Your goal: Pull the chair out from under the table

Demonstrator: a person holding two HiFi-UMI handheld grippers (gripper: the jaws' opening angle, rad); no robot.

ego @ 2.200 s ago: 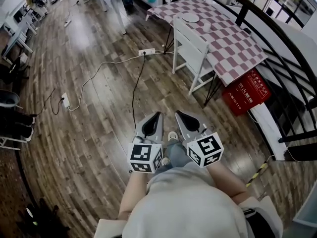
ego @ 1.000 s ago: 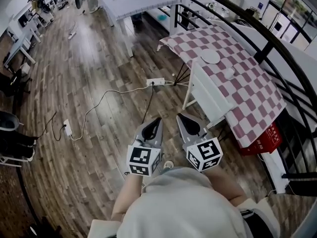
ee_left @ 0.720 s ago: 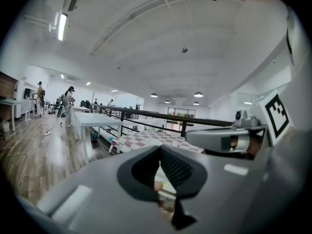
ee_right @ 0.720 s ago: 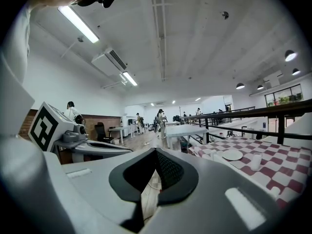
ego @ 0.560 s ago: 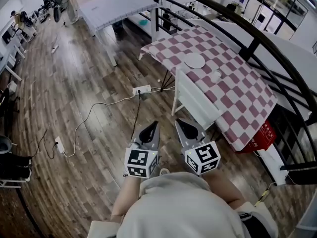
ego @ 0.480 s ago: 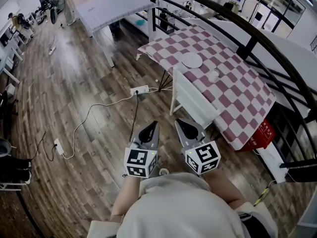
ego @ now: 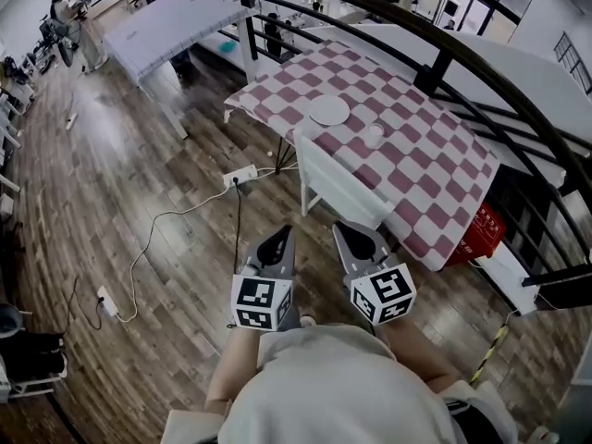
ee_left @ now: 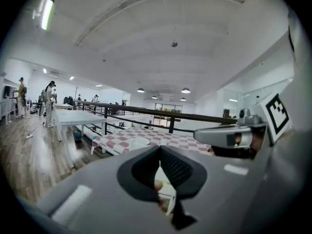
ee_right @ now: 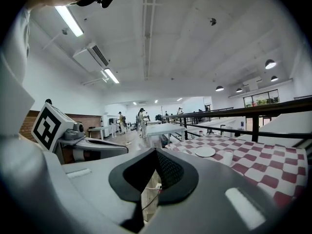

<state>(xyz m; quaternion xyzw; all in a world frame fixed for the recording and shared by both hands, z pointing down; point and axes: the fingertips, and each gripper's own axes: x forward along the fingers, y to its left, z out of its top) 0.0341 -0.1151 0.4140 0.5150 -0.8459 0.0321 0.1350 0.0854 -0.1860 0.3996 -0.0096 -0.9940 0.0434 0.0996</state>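
Grippers nearest: left gripper and right gripper sit side by side just ahead of the person's torso. Both have jaws pressed together w/ nothing between them, so both are empty. Neither touches anything.

Next out, a strip of floor, then chair, just beyond the right gripper's tips and apart from both. Chair's upright and tucked in: seat under table, backrest toward us. Its front points far-right, into the table. Top rail's long axis runs near-right to far-left, along the table's near edge.

Step, I'd say: approach, pre-grasp; the pull isn't begun. Next move prob. calls for opening the jaws, reaching to the top rail and closing across it. Then draw the chair near-left, straight back opposite to the way it faces, legs sliding on the wood. Right gripper looks nearer the rail. Mind the power strip left of the chair.

Farthest, on the table: plate, cup.
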